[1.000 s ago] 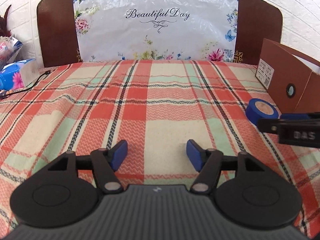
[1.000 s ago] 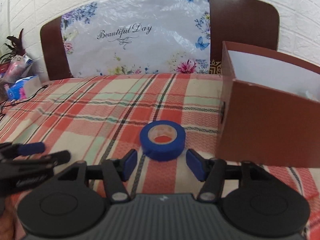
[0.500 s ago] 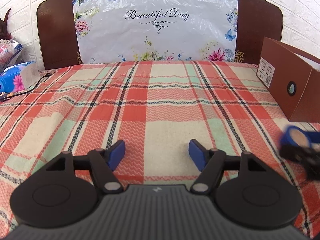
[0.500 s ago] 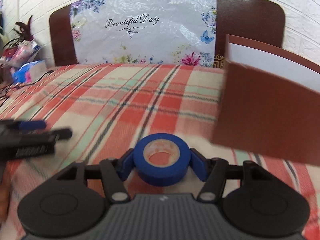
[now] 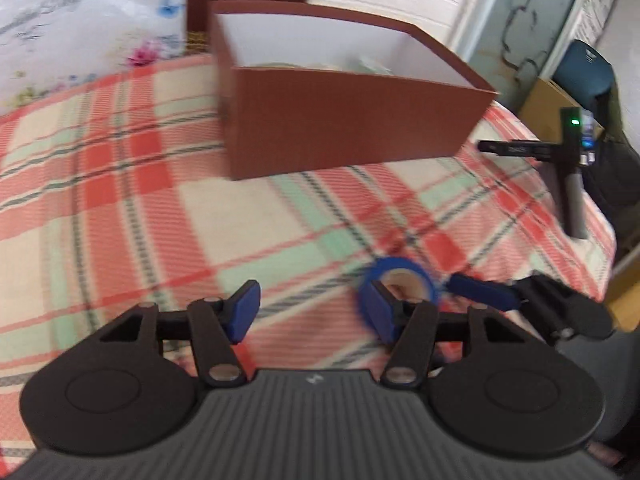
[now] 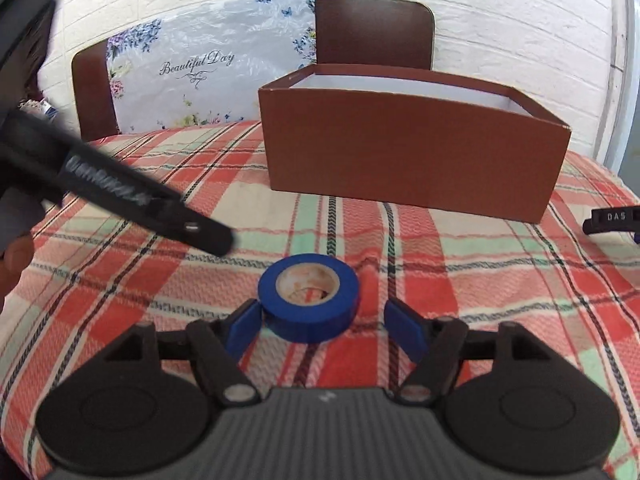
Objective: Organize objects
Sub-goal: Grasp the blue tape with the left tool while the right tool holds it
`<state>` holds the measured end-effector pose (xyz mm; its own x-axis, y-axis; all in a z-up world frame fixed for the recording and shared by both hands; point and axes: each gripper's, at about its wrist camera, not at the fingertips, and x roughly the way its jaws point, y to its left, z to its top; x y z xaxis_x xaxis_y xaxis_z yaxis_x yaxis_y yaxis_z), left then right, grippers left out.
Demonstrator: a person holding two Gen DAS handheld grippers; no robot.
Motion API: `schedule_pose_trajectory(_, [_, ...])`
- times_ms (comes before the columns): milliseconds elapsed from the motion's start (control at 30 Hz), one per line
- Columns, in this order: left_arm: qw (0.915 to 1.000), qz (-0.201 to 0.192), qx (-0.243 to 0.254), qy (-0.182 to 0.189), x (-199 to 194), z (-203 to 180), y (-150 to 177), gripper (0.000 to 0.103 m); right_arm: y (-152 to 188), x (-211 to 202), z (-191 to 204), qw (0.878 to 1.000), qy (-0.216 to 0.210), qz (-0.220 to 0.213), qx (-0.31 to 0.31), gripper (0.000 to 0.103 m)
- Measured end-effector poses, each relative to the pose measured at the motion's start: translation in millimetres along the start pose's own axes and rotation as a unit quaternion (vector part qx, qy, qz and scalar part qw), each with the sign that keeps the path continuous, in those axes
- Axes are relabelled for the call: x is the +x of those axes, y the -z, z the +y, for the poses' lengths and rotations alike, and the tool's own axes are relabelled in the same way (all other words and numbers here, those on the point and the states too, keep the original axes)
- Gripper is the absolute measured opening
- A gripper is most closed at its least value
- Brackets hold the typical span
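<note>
One tape roll (image 6: 308, 298), blue, on plaid tabletop (image 6: 460, 272) before brown box (image 6: 412, 160). Right claw (image 6: 320, 326): half a second ago closed on it, now wide, roll released. Left claw (image 5: 310, 306): wide, empty, swung toward roll. Boxing pending.

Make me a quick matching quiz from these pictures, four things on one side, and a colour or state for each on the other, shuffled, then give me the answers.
Things
1. tape roll
2. box
3. right gripper
4. tablecloth

Descriptions
A. brown outside, white inside, top open
B. red, green and cream plaid
C. blue, lying flat on the cloth
D. open, one finger on each side of the roll

Pairs: 1-C, 2-A, 3-D, 4-B
</note>
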<state>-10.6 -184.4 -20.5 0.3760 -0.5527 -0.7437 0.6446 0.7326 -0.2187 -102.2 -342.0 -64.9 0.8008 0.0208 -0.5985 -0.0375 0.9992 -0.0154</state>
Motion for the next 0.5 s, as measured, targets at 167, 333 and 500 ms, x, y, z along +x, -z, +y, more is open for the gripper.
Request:
schedule_pose_trajectory(167, [0.9976, 0.059, -0.017, 0.031, 27, -14, -7, 0.035, -1, 3, -1, 1.000, -0.016, -0.002, -0.004, 0.064])
schedule_pose_trajectory(333, [0.9969, 0.075, -0.021, 0.013, 36, -20, -9, 0.022, -2, 12, 2, 0.999, -0.031, 0.008, -0.020, 0.057])
schedule_pose_trajectory(500, [0.9994, 0.010, 0.031, 0.010, 7, -49, -69, 0.021, -34, -4, -20, 0.998, -0.027, -0.052, 0.000, 0.055])
